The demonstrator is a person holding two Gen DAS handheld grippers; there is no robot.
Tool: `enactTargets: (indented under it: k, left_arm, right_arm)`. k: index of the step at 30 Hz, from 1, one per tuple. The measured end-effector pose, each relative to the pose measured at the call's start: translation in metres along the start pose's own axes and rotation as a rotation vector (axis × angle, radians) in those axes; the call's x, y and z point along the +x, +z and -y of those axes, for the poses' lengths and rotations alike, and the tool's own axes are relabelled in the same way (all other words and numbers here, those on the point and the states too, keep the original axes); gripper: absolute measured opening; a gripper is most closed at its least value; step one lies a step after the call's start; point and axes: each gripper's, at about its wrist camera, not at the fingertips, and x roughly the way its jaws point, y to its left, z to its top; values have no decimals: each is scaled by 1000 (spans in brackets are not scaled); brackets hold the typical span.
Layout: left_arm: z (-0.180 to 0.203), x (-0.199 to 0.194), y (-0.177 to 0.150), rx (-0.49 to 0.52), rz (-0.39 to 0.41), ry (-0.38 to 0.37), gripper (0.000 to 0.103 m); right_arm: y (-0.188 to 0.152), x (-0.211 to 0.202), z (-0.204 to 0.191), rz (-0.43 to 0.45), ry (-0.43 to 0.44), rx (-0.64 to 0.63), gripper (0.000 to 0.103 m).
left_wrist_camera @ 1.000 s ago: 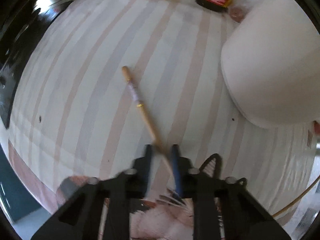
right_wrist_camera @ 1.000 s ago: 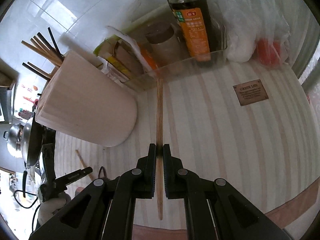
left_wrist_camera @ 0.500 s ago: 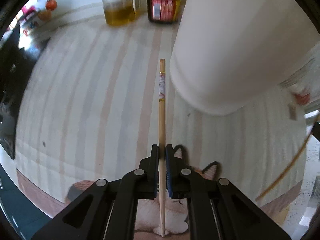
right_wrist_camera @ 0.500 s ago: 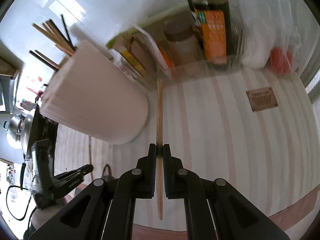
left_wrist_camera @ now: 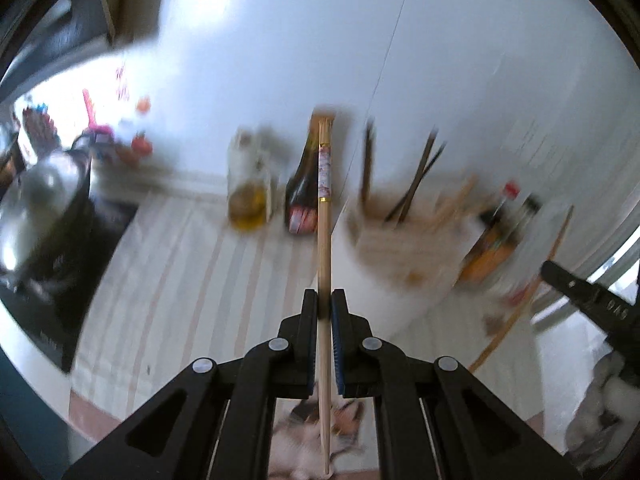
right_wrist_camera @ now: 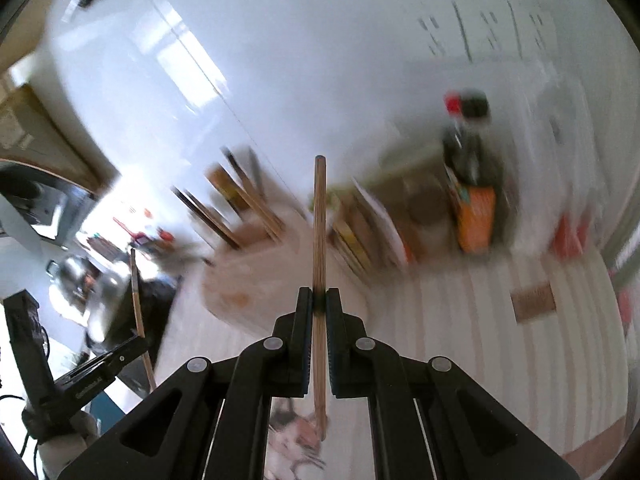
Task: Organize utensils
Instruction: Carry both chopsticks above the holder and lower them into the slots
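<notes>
Left gripper (left_wrist_camera: 325,300): jaws clenched on one pale wooden chopstick (left_wrist_camera: 324,240). The shaft runs between the pads from 6 o'clock to 12 o'clock, held clear of the tabletop (left_wrist_camera: 180,264). A patterned band with a gold ring sits on its upper part. Count: one chopstick.

Right gripper (right_wrist_camera: 316,299): jaws clenched on one plain brown chopstick (right_wrist_camera: 319,232), the shaft likewise lying from 6 to 12 o'clock and lifted off the striped surface. Count: one chopstick.

Utensil holder (left_wrist_camera: 384,264): one white cylinder on the tabletop, at 1 o'clock from the left jaws and at 10 o'clock from the right jaws. Several dark and wooden chopsticks stand in it; blur prevents an exact count.

Bottles, left view: one clear bottle of yellow oil (left_wrist_camera: 250,196) at 11 o'clock, and one dark sauce bottle (left_wrist_camera: 306,196) behind the held chopstick. One further dark bottle with orange label (right_wrist_camera: 474,192) stands at 1 o'clock in the right view.

Other items: one metal pot (left_wrist_camera: 44,196) at 9 o'clock in the left view; one small brown label (right_wrist_camera: 534,303) on the striped tabletop at 3 o'clock in the right view. Each camera shows the opposite gripper at its frame edge with a chopstick.
</notes>
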Motion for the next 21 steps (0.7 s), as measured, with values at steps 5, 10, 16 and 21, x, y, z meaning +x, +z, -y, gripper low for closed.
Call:
enactTargets:
  k: [5, 10, 16, 21]
  left_arm:
    - [17, -2, 57, 17, 113, -30, 4]
    - [38, 18, 107, 46, 179, -55, 4]
    - [53, 52, 138, 85, 216, -56, 4]
    - [62, 80, 144, 115, 222, -53, 4]
  right_arm:
    - [48, -12, -30, 113, 13, -54, 6]
    - [89, -9, -41, 207, -1, -61, 6]
    - [117, -2, -41, 280, -6, -30, 6]
    - [127, 8, -33, 305, -10, -10, 6]
